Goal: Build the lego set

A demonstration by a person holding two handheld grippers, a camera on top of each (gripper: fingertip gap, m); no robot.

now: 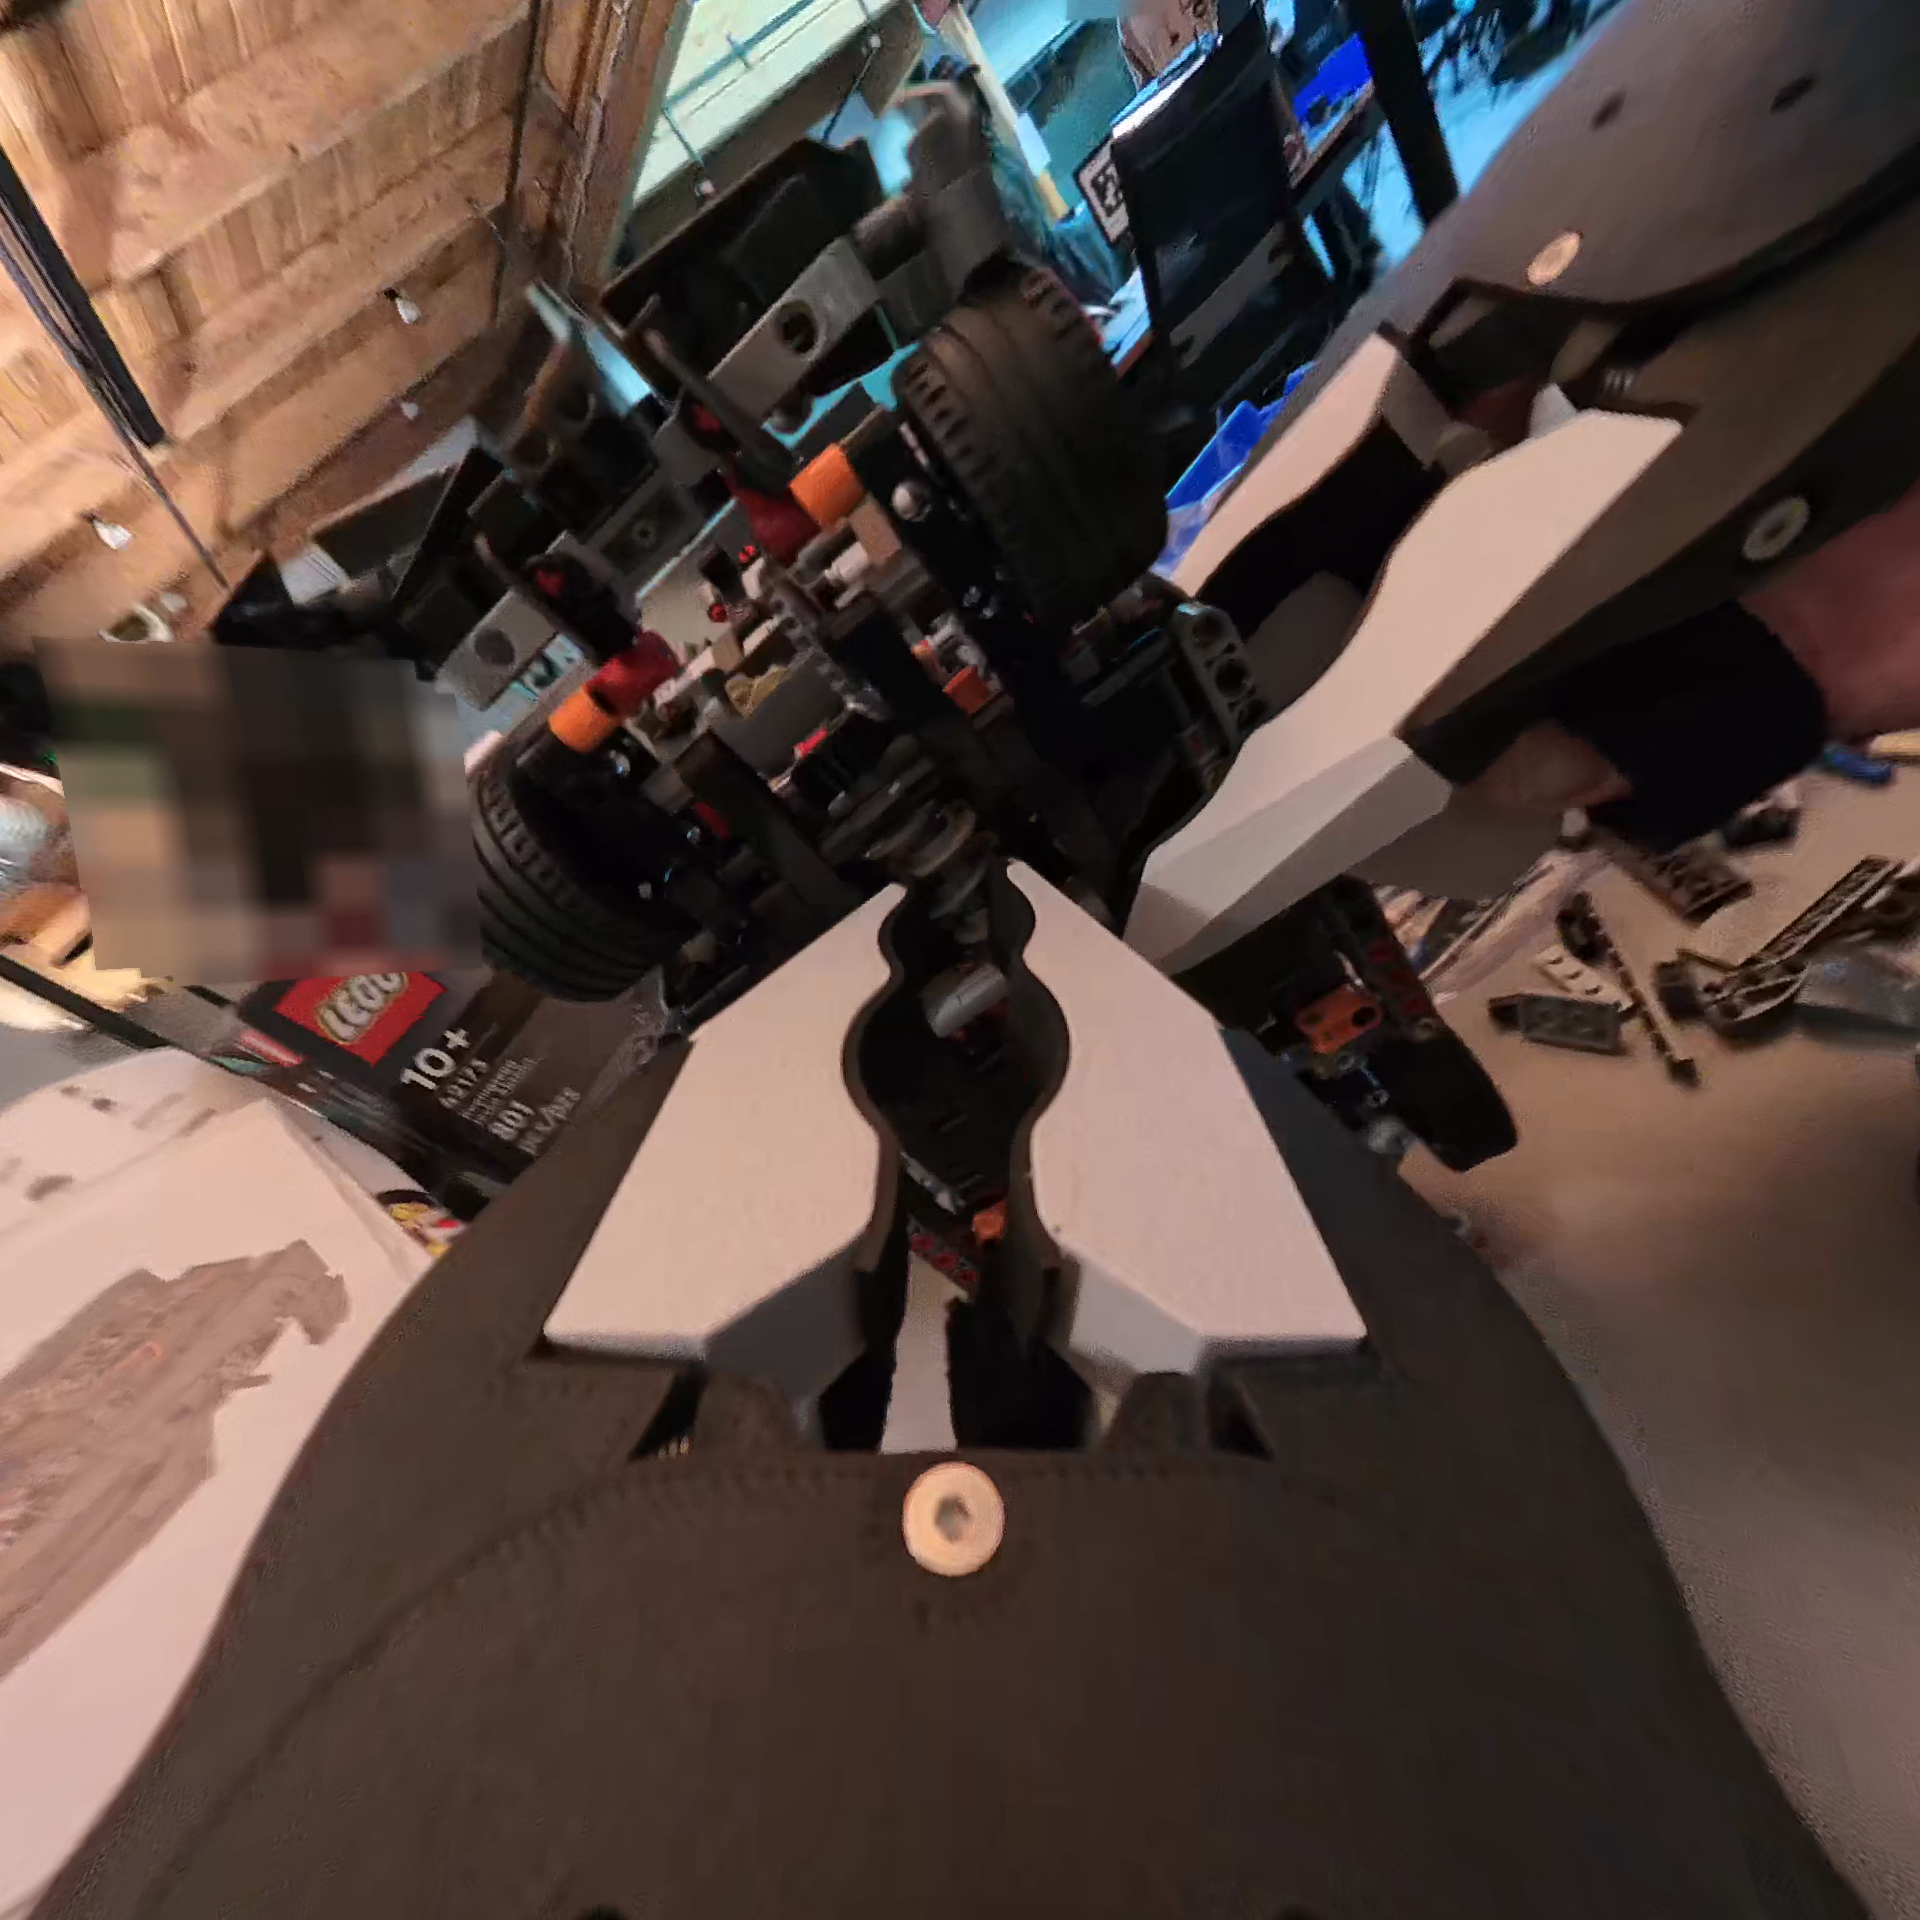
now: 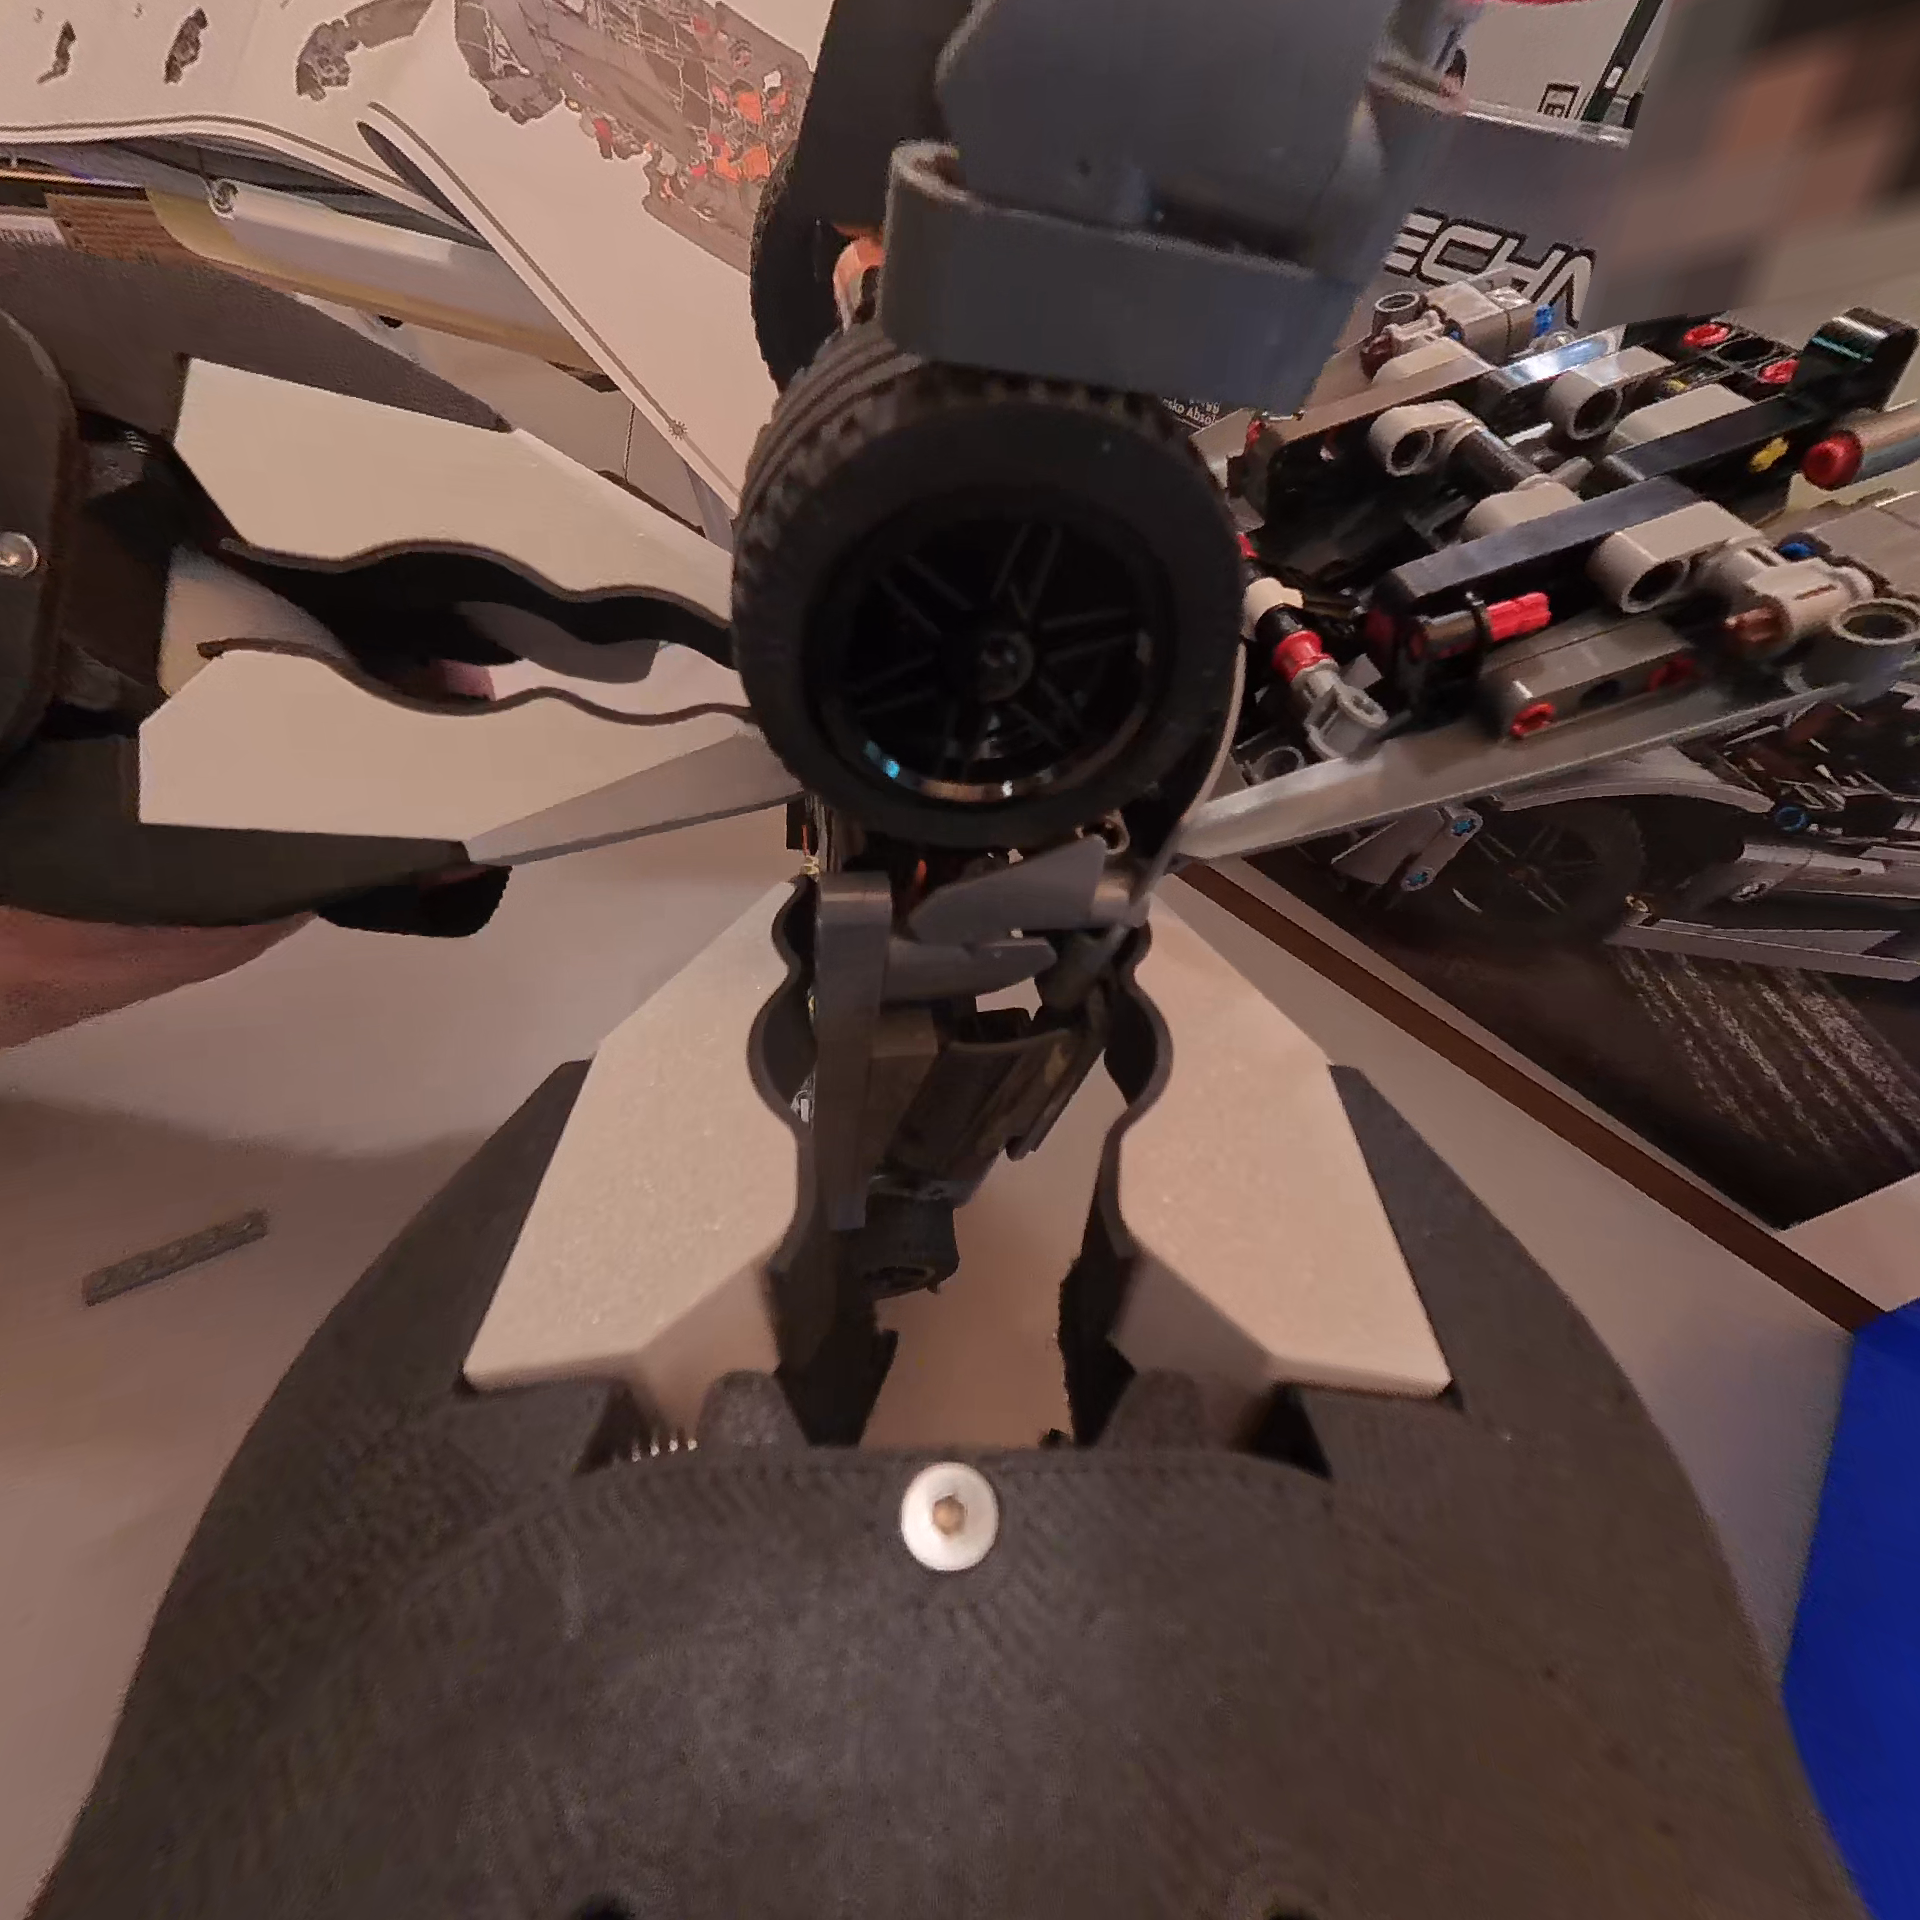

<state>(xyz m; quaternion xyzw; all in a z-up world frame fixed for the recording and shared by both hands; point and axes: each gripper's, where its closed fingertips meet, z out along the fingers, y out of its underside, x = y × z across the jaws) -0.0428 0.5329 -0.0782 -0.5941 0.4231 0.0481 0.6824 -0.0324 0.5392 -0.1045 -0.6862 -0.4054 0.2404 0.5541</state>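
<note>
A half-built black and grey Lego car [image 1: 831, 644] with black wheels, orange bushes and red pins is held up off the table. My left gripper [image 1: 961, 904] is shut on its underside near a spring. My right gripper [image 1: 1164, 748] comes in from the right and grips the same model. In the right wrist view my right gripper [image 2: 966, 914] is shut on a grey panel and black parts below a wheel [image 2: 987, 613]. The chassis [image 2: 1558, 520] stretches off to the right. The left gripper [image 2: 743, 675] clamps the model from the left.
The Lego box [image 1: 416, 1039] and the open instruction booklet [image 1: 156, 1351] lie on the table at left. Loose dark parts [image 1: 1662, 977] are scattered at right. The right wrist view shows the box [image 2: 1662, 987], the booklet [image 2: 623, 135], a small grey plate [image 2: 177, 1257] and a blue bin [image 2: 1870, 1558]. The grippers are tip to tip, or close to it.
</note>
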